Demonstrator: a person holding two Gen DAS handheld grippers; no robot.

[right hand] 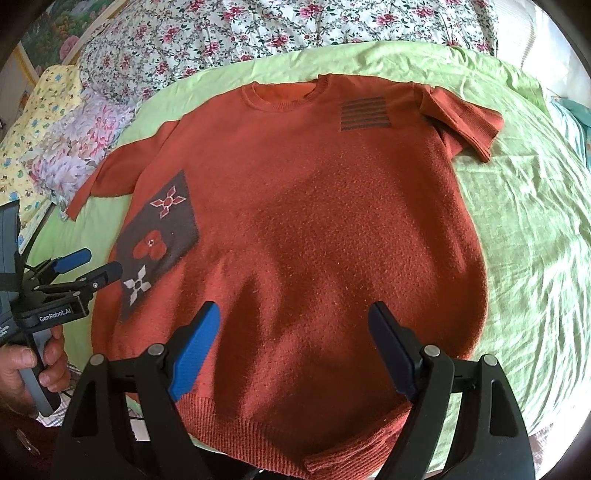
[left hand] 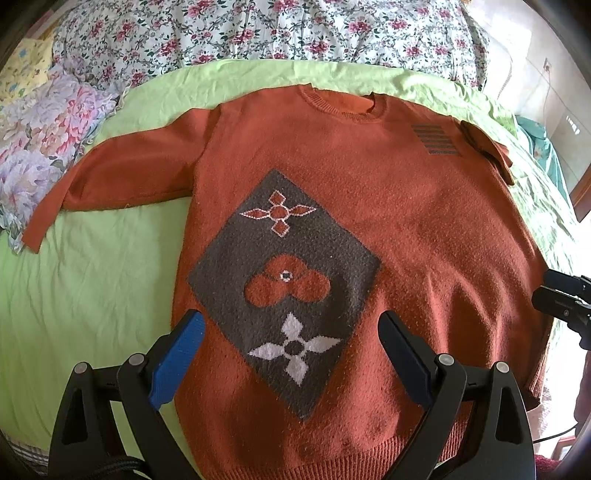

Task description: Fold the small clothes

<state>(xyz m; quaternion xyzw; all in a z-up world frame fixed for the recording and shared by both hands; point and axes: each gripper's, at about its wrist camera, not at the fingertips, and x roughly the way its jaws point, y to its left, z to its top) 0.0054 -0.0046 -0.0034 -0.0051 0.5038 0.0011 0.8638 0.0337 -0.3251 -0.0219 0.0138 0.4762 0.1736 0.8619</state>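
A rust-orange knit sweater (left hand: 406, 206) (right hand: 314, 221) lies flat, front up, on a light green sheet (left hand: 85, 295) (right hand: 528, 240). It bears a dark diamond patch (left hand: 284, 280) (right hand: 162, 236) with flower motifs and a striped block (left hand: 436, 140) (right hand: 365, 114) at one shoulder. One sleeve (left hand: 122, 177) stretches out to the left; the other sleeve (right hand: 461, 118) is folded in at the right shoulder. My left gripper (left hand: 291, 350) (right hand: 92, 264) hovers open above the lower patch. Over the hem area my right gripper (right hand: 295, 339) stands open, with nothing between its fingers.
A floral quilt (left hand: 258, 33) (right hand: 288, 26) is bunched along the far side of the bed. Flowered pillows (left hand: 44, 129) (right hand: 66, 147) lie at the left. A hand (right hand: 26, 365) holds the left gripper's handle. The right gripper's tip (left hand: 565, 295) shows at the right edge.
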